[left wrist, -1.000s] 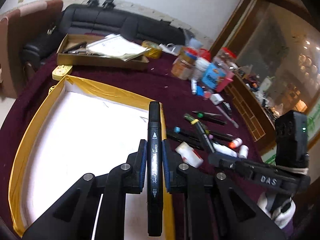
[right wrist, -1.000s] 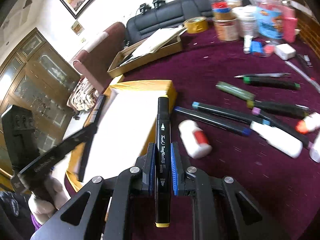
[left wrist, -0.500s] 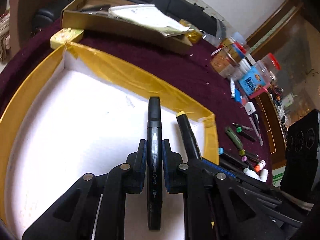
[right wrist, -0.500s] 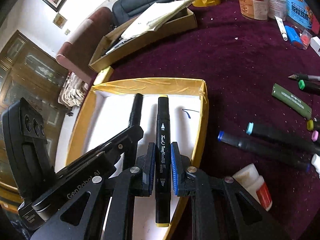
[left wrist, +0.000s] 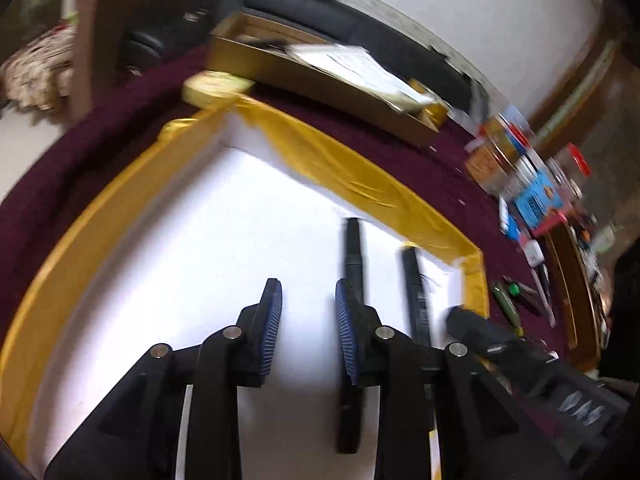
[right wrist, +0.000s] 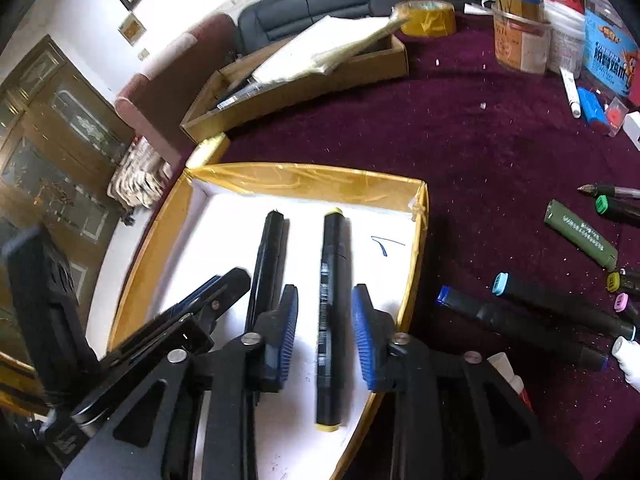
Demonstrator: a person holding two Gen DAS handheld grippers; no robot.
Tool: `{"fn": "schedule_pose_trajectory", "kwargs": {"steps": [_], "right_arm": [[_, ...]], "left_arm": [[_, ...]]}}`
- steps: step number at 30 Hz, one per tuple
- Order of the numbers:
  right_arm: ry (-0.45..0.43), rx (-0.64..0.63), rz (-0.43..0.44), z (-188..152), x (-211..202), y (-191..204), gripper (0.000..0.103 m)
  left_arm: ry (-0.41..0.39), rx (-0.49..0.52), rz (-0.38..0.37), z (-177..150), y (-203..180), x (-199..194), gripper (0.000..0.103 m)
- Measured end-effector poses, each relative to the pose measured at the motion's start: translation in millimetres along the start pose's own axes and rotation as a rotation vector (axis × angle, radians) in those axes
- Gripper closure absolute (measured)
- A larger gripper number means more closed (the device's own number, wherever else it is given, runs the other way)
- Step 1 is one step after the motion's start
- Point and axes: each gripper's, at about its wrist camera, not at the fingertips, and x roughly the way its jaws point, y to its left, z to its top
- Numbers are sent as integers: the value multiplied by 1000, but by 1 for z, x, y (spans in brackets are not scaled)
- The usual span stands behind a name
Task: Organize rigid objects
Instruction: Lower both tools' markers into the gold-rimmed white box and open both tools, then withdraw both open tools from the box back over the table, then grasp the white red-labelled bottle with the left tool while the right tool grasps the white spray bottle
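Observation:
Two black markers lie side by side on the white floor of a gold-rimmed tray (right wrist: 416, 240). The yellow-capped marker (right wrist: 332, 300) lies between the open jaws of my right gripper (right wrist: 325, 334), untouched by the pads. The plain black marker (right wrist: 266, 264) lies left of it. In the left wrist view my left gripper (left wrist: 308, 332) is open and empty over the tray (left wrist: 360, 184); the plain marker (left wrist: 354, 264) lies just right of its right finger, and the yellow-capped marker (left wrist: 416, 292) lies further right.
Several loose markers (right wrist: 560, 308) and a green one (right wrist: 580, 236) lie on the maroon cloth right of the tray, with a white glue bottle (right wrist: 508, 372). A cardboard box of papers (right wrist: 304, 76), a tape roll (right wrist: 428, 20) and jars (right wrist: 520, 44) stand at the back.
Both grippers have opened and let go of their markers, which now lie on the tray floor. The left gripper has shifted left of its marker.

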Motion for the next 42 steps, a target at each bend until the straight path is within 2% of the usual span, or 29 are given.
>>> {"fn": "schedule_pose_trajectory", "kwargs": {"steps": [1,3,6,9,12,13,17,20,22,26,29,36,39,42], "right_arm": [[-16,0,-5,-1,-6,-1,71],[-42,-1,15,-5,-18,-5,71],[-76,-7,-13,-14,-34,-12,64],[-100,5,-13,-21,-46,-24,63],[-127,10,-47,-31,-67,-40,63],[-147,2,-75,-36,-77,-46,63],[-246,-34,-227,-53,-117,-59,63],[-331,-38,-345,-64,-147,-70,58],[-381,-25,-411,-71,-168,-80,50],[-430,-23,-530,-82,-197,-100,50],[-455,-37,-595,-91,-213,-111,50],[-523,-58,-696,-110,-246,-127,47],[-534,-70,-716,-112,-250,-132,46],[-528,-68,-706,-112,-251,-139,46]], "left_arm": [[-12,-13,19,-2,5,-5,78],[-27,-39,40,-8,16,-14,78],[-40,-57,25,-13,25,-21,78],[-17,-95,-7,-9,28,-22,66],[-36,-99,-38,-8,19,-37,65],[-54,-83,-52,-9,11,-46,64],[-103,-3,-107,-20,-27,-79,50],[-128,108,-137,-37,-71,-96,43],[-115,177,-146,-49,-98,-96,39],[-52,308,-156,-76,-147,-80,39],[-25,372,-108,-92,-174,-61,39],[9,368,20,-103,-197,-21,39],[14,385,62,-105,-202,-7,39],[53,399,87,-108,-206,10,39]]}}
